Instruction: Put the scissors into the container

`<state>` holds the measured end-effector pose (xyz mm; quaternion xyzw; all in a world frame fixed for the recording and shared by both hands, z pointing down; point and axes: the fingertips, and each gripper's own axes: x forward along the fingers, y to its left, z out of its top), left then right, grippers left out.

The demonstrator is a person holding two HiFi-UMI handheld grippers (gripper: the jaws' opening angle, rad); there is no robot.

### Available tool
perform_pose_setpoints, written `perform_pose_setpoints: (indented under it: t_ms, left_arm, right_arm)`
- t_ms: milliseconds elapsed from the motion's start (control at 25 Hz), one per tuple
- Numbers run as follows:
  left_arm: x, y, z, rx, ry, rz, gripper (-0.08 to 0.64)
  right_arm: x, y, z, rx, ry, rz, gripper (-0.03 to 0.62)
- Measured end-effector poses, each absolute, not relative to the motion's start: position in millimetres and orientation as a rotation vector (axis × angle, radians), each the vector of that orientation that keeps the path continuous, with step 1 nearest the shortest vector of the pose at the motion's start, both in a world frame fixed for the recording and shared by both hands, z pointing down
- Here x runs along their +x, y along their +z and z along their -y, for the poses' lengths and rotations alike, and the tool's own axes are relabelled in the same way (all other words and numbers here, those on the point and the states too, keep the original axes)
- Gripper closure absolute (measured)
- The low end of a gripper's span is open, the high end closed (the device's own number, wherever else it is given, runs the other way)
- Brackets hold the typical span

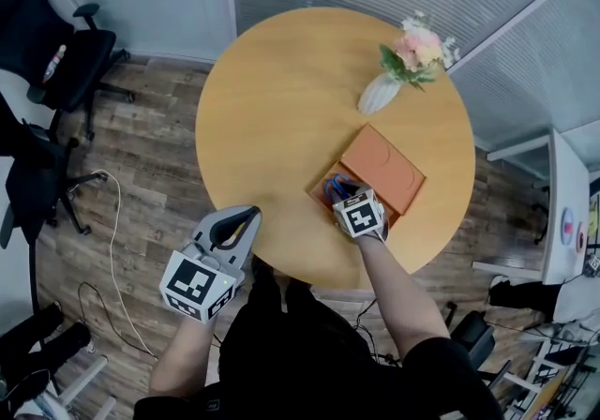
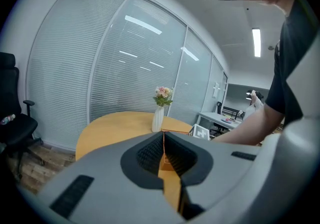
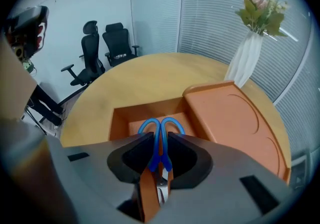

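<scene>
- Left tongs (image 1: 246, 215), grey with a black-and-white marker cube, hang off the near edge of the round yellow-wood worktop (image 1: 281, 99). Their jaws are pressed together with nothing between them.
- Right tongs (image 3: 160, 143) are clenched on the blue-handled metal scissors (image 3: 156, 152), gripping the shanks just behind the 2 finger loops.
- Those loops point forward over the hollow of the open orange rectangular container (image 3: 119, 118), blades back toward the tongs' body. Whether the scissors touch its floor cannot be told.
- Flat orange lid (image 3: 235, 115) lies right against the container's right side.
- White ribbed vase (image 3: 245, 60) of pink flowers stands on the worktop just behind the lid.
</scene>
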<state>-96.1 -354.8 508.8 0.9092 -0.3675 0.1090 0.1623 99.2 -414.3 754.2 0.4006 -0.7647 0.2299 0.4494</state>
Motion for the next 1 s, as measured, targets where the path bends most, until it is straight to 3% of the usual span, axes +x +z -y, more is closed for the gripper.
perform_pose_setpoints:
  t_ms: [520, 1000]
  left_arm:
    - [-96.6, 498.4, 366.1, 2.652, 0.283, 0.996, 0.545]
    - [-33.7, 448.1, 376.3, 2.81, 0.257, 0.871, 0.545]
  right_arm:
    - [114.9, 742.9, 403.6, 1.08, 0.667, 1.905, 0.459]
    - [153.6, 602.5, 402.5, 1.351, 0.52, 2.163, 0.476]
